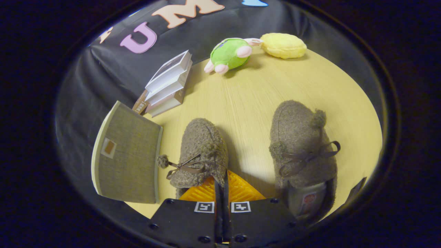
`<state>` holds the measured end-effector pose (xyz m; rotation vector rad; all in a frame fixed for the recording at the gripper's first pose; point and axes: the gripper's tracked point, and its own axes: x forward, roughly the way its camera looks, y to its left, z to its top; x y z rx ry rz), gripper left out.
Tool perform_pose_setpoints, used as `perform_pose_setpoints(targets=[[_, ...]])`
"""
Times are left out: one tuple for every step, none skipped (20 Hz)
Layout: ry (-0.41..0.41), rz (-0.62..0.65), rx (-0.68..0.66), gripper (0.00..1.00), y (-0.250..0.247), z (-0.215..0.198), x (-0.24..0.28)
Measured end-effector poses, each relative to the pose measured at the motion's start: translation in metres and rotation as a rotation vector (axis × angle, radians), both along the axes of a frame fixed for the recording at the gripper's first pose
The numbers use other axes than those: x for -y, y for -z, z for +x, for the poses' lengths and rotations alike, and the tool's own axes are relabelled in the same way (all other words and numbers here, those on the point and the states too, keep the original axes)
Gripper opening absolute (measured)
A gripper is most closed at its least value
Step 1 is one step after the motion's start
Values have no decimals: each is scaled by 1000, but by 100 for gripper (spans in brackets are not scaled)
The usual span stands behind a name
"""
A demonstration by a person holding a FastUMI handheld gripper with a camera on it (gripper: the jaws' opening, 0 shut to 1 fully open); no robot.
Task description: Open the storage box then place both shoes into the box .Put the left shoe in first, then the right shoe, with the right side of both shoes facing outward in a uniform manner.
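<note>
Fingers [222,186] pinched on left shoe [201,151] collar — right shoe [301,148] beside.

A light wooden table [275,86] with a rounded edge stands against a wall of black cloth [103,69]. Soft light casts faint shadows on the tabletop.

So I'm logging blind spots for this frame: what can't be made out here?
- Gripper: fingers together on the left shoe's heel edge; the grip itself is hidden behind them.
- Storage box: near end cut off; whether its lid is open is unclear.
- Right shoe's insole label: too small.
</note>
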<state>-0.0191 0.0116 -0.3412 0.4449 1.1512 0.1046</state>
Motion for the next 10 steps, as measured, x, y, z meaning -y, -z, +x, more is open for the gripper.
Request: perform_pose_setpoints(targets=[[23, 31, -1, 4, -9, 2, -3], [47, 64, -3, 4, -20, 5, -7], [71, 95, -9, 4, -31, 5, -9], [88, 118, -9, 4, -42, 8, -12], [99, 134, -3, 4, -54, 10, -15], [104, 143, 5, 4, -65, 14, -18], [110, 151, 12, 4, -77, 16, -22], [114, 162, 13, 4, -87, 18, -27], [117, 175, 22, 4, -99, 21, -34], [117, 187, 32, 4, -110, 24, -41]])
